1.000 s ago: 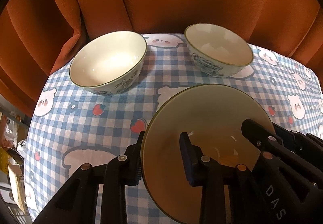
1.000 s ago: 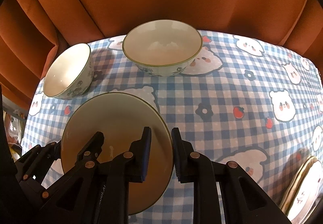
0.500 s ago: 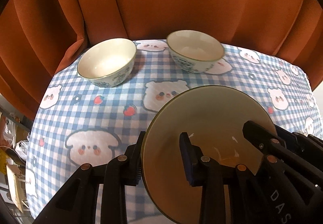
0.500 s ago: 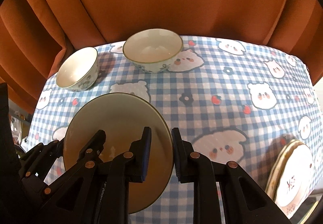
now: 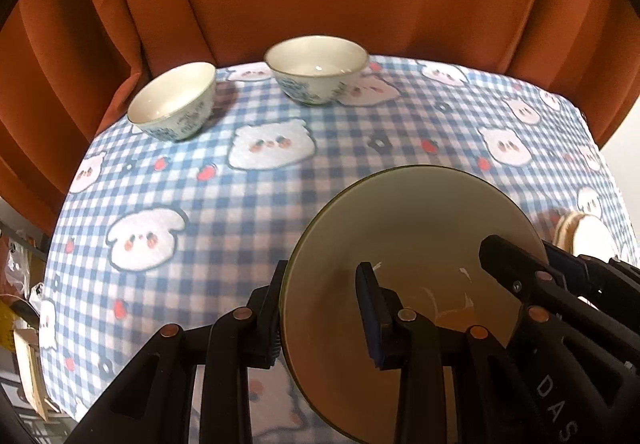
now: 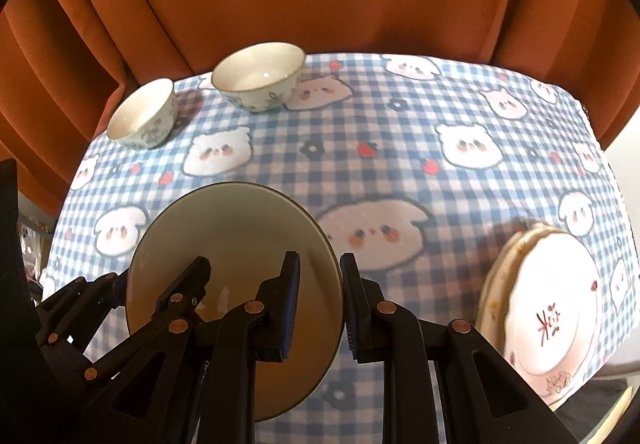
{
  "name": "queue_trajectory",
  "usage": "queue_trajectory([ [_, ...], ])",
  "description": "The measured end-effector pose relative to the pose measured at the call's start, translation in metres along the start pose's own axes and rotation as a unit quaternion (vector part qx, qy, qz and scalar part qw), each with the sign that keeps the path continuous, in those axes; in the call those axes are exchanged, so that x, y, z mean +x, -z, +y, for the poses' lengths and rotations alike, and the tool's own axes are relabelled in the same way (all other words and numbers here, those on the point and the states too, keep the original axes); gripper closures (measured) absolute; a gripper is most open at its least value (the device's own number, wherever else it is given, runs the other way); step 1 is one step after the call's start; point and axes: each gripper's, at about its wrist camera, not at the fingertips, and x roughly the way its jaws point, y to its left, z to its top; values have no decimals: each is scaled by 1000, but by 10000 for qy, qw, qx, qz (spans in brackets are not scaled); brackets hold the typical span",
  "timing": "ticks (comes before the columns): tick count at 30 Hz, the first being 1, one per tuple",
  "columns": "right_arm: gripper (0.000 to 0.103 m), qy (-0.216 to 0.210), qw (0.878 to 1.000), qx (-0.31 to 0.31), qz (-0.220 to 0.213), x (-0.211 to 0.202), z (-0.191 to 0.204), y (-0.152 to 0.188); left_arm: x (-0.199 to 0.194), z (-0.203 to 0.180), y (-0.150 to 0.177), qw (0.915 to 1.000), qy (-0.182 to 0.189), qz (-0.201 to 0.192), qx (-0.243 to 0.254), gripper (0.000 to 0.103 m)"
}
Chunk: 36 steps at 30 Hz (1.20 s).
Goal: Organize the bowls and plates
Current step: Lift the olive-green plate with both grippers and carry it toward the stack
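Both black two-finger grippers clamp one large cream bowl with a dark rim [image 6: 236,240] above the near part of the blue-checked bear-print tablecloth [image 6: 400,148]: the left gripper [image 5: 320,308] pinches its left rim, the right gripper [image 6: 320,296] its right rim. Two small patterned bowls [image 5: 316,64] sit far left (well apart from it). Stacked white plates [image 6: 548,308] lie near right.

We see warm, dim indoor light; the tablecloth [image 5: 280,180] is softly blurred; the bowls [image 6: 258,82] cast dark shadows leftward; fisheye bending and black vignetting mark the edges.
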Motion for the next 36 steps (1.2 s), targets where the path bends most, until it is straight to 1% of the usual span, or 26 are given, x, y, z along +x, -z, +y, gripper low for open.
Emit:
queue_trajectory([
  [5, 79, -5, 10000, -10, 34, -4, -20, 20, 0, -22, 16, 9999, -17, 70, 102, 71],
  [12, 79, -47, 9998, -18, 185, -2, -46, 43, 3, -47, 34, 9997, -30, 215, 111, 71],
  [17, 79, -91, 9996, -52, 280, 2, -63, 53, 7, -64, 41, 9995, -91, 295, 110, 71],
  [25, 79, -193, 9989, -110, 408, 14, -81, 56, 18, -77, 47, 9989, -174, 434, -81, 71],
  [36, 79, -327, 9977, -484, 350, 20, -83, 56, 16, -84, 51, 9981, -545, 241, -125, 71],
])
